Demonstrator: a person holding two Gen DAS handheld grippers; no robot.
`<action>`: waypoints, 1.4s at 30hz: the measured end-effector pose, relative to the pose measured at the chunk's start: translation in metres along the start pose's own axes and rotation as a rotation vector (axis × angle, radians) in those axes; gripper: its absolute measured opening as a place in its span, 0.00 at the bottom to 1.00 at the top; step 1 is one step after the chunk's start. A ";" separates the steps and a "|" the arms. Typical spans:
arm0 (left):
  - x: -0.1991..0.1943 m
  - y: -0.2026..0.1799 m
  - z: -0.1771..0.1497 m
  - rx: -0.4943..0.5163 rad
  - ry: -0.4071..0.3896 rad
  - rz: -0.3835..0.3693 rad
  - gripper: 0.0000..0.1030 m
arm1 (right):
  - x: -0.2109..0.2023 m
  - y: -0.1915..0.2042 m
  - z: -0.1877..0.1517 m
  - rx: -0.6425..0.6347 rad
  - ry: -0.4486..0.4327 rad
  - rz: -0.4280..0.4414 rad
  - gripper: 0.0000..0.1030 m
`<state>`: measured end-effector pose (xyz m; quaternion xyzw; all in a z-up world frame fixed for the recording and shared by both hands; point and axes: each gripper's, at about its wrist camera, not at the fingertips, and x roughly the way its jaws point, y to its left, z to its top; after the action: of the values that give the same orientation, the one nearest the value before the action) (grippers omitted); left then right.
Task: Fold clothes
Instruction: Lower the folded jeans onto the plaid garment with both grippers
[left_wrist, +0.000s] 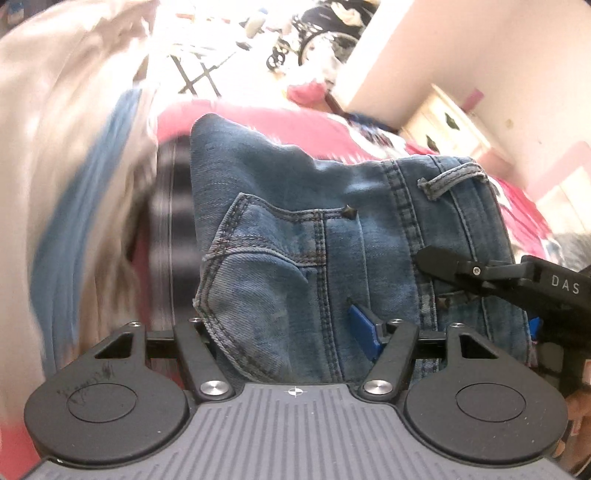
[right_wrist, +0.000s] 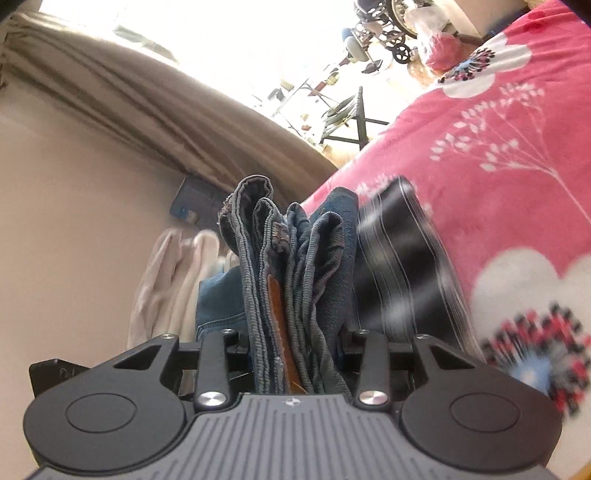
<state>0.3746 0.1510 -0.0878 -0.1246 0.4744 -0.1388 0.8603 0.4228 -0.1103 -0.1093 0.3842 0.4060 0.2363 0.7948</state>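
Both claws apparently clamp the folded jeans between them.

Left handheld two-finger gripper: grey ribbed plastic body with a white crosshair mark at top centre; two round matte-black discs at lower left and lower right, the left one scribbled on; black linkage arms, silver screws; blue finger pad right of centre.

Right handheld two-finger gripper: same build; white letters "DAS" on its black arm at the left view's right edge.
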 end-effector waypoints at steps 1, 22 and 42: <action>0.004 0.001 0.010 -0.004 -0.003 0.009 0.62 | 0.008 -0.001 0.007 0.005 0.004 0.007 0.39; 0.052 0.021 0.057 -0.012 0.000 0.142 0.62 | 0.069 -0.027 0.029 0.029 0.067 -0.047 0.39; 0.014 0.009 0.064 0.075 -0.177 0.271 0.81 | 0.015 -0.013 0.067 -0.273 0.008 -0.205 0.65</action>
<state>0.4370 0.1602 -0.0687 -0.0393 0.4038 -0.0278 0.9136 0.4878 -0.1358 -0.1020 0.2285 0.4102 0.2085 0.8580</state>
